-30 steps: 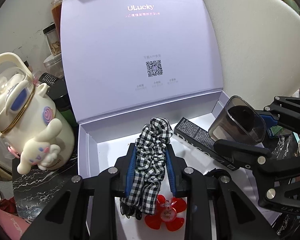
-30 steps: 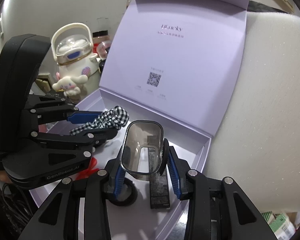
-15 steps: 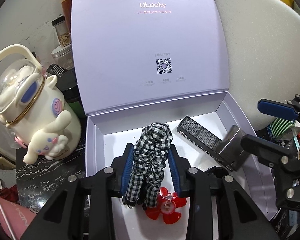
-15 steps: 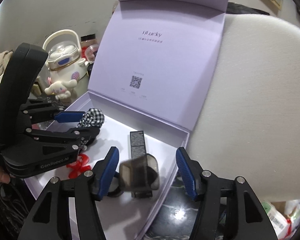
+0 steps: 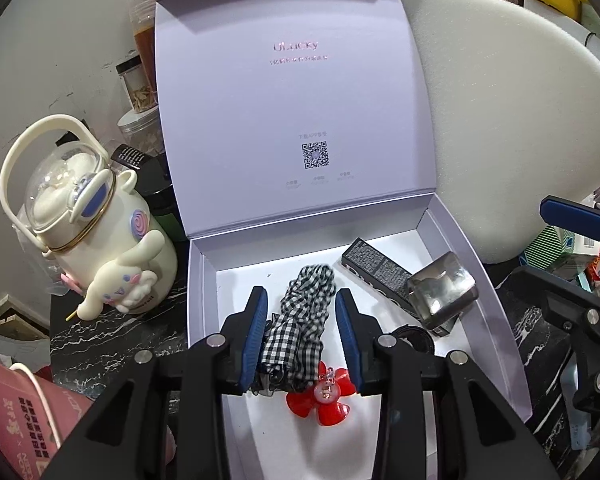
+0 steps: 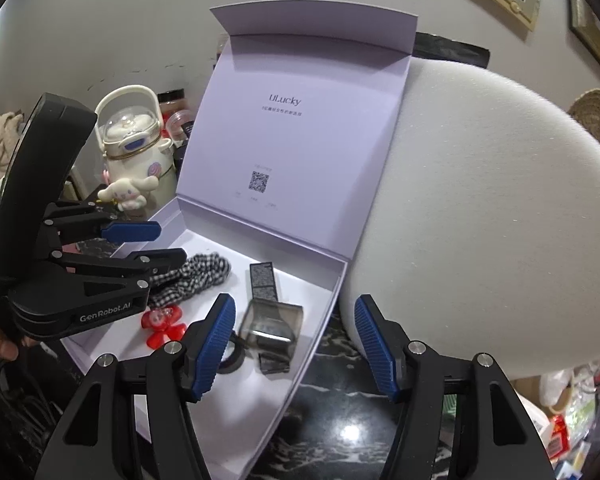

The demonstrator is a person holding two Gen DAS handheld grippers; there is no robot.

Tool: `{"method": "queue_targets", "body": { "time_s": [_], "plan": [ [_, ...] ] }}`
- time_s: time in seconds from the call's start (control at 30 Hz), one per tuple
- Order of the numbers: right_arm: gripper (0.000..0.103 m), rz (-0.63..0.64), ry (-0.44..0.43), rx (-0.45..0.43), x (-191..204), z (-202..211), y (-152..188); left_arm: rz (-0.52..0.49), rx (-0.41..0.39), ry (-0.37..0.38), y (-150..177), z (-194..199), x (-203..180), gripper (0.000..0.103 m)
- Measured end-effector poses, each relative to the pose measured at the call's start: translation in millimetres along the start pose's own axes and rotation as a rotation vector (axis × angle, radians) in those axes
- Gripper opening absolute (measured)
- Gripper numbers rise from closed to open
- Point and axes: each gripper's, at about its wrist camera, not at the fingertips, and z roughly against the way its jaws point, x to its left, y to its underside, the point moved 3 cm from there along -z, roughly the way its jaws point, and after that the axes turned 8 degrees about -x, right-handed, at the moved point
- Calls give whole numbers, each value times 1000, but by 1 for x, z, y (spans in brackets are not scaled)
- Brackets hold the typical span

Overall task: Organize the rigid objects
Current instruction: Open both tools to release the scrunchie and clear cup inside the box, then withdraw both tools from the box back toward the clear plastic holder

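Left wrist view shows the checked scrunchie (image 5: pixel 306 312) lying in the open lilac box (image 5: pixel 496 320), between the blue pads of the left gripper (image 5: pixel 302 334), which stand a little apart from the cloth on both sides and grip nothing; those jaws have just eased open with the scrunchie between them. A red flower clip (image 5: pixel 324 392) lies just beside its near end. Further right in the box, a smoky clear case (image 5: pixel 442 294) rests tilted across the end of a black patterned carton (image 5: pixel 374 270), with a dark ring (image 6: pixel 230 354) beside them. Right wrist view shows the right gripper (image 6: pixel 296 340) wide open and empty above the box's right wall, its jaws having just been opening with nothing between them. Both items look released, so the sound move is to lift each claw straight clear, keeping the left pads off the cloth so it is not dragged. The tilted case could slide off the carton if nudged. A cream character kettle (image 5: pixel 100 236) stands outside, left of the box.
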Motion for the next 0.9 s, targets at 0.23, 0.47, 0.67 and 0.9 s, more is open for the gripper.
{"method": "queue_targets", "body": {
  "time_s": [0.23,0.47,0.67,0.9],
  "plan": [
    [63,-10,20,-18,-2,16,1,-12,-20,5,6,19,-4,35],
    [63,-5,27,-42,2,35,2,-3,-37,2,10,38,-4,39],
    [63,-5,40,-57,5,51,5,30,-103,1,13,59,0,96],
    [65,-9,49,-74,10,70,10,21,-109,-6,20,82,-1,96]
  ]
}}
